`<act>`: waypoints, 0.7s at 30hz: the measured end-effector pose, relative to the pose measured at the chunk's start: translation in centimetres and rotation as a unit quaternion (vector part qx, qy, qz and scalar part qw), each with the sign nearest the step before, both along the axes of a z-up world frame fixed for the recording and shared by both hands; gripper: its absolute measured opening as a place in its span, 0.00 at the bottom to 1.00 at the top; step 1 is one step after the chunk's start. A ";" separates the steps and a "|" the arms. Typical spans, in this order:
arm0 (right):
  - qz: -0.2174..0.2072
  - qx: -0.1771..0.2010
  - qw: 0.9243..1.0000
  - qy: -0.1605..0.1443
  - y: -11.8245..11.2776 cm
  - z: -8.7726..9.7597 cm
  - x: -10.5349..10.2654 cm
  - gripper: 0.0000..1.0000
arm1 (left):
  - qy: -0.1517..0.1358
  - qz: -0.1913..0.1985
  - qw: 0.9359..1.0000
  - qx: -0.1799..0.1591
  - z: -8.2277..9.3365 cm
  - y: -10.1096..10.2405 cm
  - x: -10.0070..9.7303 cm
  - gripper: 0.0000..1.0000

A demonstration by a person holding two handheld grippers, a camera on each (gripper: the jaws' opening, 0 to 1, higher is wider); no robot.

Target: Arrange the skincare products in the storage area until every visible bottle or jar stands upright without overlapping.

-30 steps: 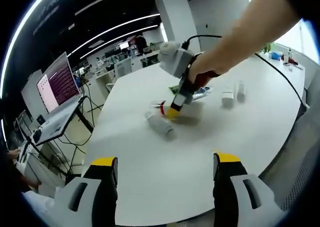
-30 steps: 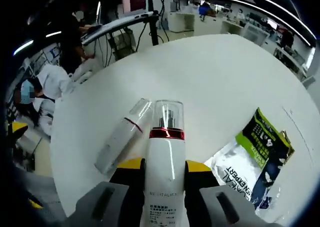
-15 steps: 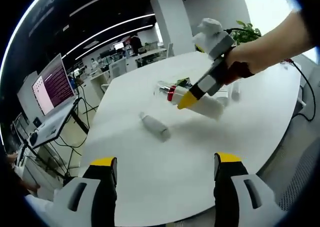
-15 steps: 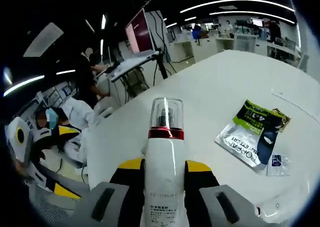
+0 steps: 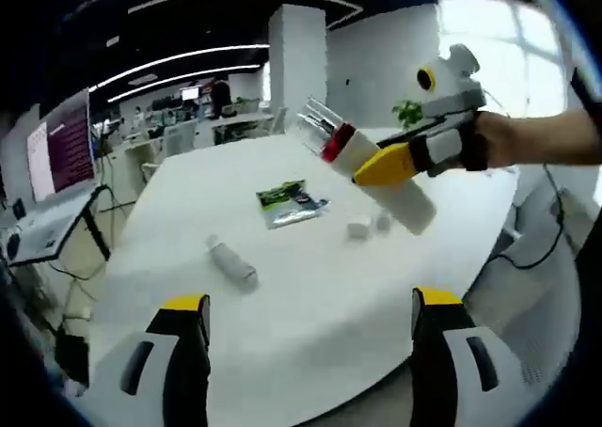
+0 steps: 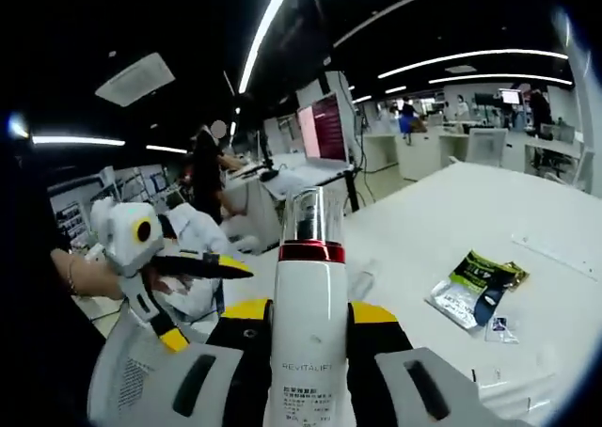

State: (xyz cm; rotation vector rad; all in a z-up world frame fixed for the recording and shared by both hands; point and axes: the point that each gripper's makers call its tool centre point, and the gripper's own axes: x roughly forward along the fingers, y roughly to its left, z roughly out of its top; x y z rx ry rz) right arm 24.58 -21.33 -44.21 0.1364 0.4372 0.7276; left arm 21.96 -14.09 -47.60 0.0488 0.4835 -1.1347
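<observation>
Both views high above table (image 5: 310, 286), facing opposite; share green packet (image 6: 475, 281).

In the right gripper view the right gripper (image 6: 310, 328) has its yellow-tipped jaws clamped on a white bottle (image 6: 308, 324), which is lifted off the table, while the left gripper (image 6: 202, 265) enters from the left (jaws spread, nothing between them), held by a hand (image 6: 99, 275)

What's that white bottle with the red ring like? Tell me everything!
The bottle is tall, white and glossy, with a shiny red ring and a clear cap over its pump. "REVITALIFT" is printed on it. The right gripper clamps its body between yellow-tipped jaws, holding it in the air above the table, tilted.
</observation>
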 end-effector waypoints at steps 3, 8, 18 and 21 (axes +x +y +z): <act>0.021 0.022 0.999 -0.014 0.9 1.9 -2.1 0.21 | 0.038 -0.036 0.994 -0.097 4.7 -1.7 -1.6 0.87; 0.043 0.059 0.997 -0.033 1.8 4.0 -4.1 0.22 | 0.042 -0.085 0.983 -0.160 9.5 -2.9 -3.0 0.85; 0.057 0.128 0.989 -0.055 2.5 6.7 -7.1 0.22 | 0.035 -0.139 0.974 -0.176 13.4 -4.7 -5.0 0.79; 0.062 0.144 0.985 -0.065 2.9 7.7 -7.9 0.22 | 0.036 -0.147 0.971 -0.187 14.5 -5.0 -5.3 0.78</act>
